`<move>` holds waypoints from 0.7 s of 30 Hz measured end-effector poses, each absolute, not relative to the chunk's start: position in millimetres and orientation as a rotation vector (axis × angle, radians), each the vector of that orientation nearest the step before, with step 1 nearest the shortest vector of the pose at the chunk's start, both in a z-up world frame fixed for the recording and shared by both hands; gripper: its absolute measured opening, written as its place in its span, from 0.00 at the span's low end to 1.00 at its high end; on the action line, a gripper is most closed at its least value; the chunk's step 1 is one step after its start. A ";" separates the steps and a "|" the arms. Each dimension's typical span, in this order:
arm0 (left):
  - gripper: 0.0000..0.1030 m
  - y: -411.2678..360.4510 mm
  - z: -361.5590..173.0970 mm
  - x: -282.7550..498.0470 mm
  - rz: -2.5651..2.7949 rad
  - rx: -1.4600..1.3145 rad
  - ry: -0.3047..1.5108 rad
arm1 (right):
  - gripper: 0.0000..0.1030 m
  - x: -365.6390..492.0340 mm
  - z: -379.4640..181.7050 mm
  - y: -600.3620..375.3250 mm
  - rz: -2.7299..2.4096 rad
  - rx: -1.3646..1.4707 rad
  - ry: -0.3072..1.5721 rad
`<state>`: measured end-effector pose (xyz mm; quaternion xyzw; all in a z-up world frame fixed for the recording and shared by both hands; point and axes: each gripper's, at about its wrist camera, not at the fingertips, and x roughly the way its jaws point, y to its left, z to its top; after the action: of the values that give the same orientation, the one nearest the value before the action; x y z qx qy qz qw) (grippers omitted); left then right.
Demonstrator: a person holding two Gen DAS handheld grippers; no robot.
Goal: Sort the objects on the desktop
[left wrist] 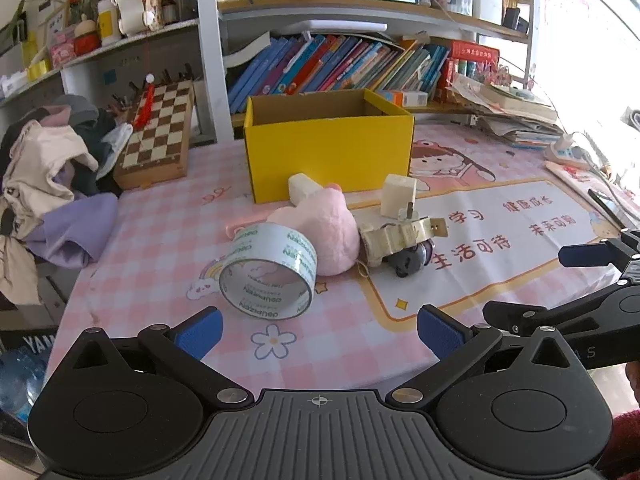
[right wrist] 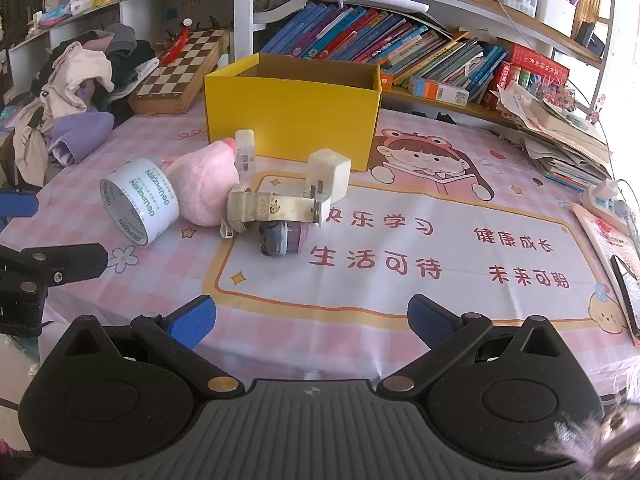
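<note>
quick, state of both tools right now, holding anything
Left tool: open wide, holding nothing, short of the tape roll.
Right tool: open wide, holding nothing, nothing between its blue pads.

left wrist: low over near table edge, facing shelves | right wrist: same, further right | shared: yellow box [left wrist: 328, 148] [right wrist: 294, 110]

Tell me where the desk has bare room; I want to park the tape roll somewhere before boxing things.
Free: the printed mat right of the toy car, and the checked cloth between the tape roll and both open grippers. Crowded: the cluster of plush, charger and car before the yellow box; clothes pile at left.
</note>
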<state>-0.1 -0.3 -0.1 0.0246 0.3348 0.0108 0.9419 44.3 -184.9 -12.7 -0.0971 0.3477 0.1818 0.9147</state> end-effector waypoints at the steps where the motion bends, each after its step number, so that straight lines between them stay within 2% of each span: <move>1: 1.00 -1.3 -0.1 -0.5 0.027 0.052 0.684 | 1.00 44.5 -12.8 -184.9 0.376 -0.198 0.718; 21: 1.00 5.9 -4.8 5.2 0.039 0.011 0.734 | 1.00 49.5 -11.8 -183.1 0.382 -0.198 0.718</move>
<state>5.2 5.9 -4.8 0.0055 0.3590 0.0193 0.9331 49.5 -183.1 -11.8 -0.0962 0.3485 0.1852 0.9138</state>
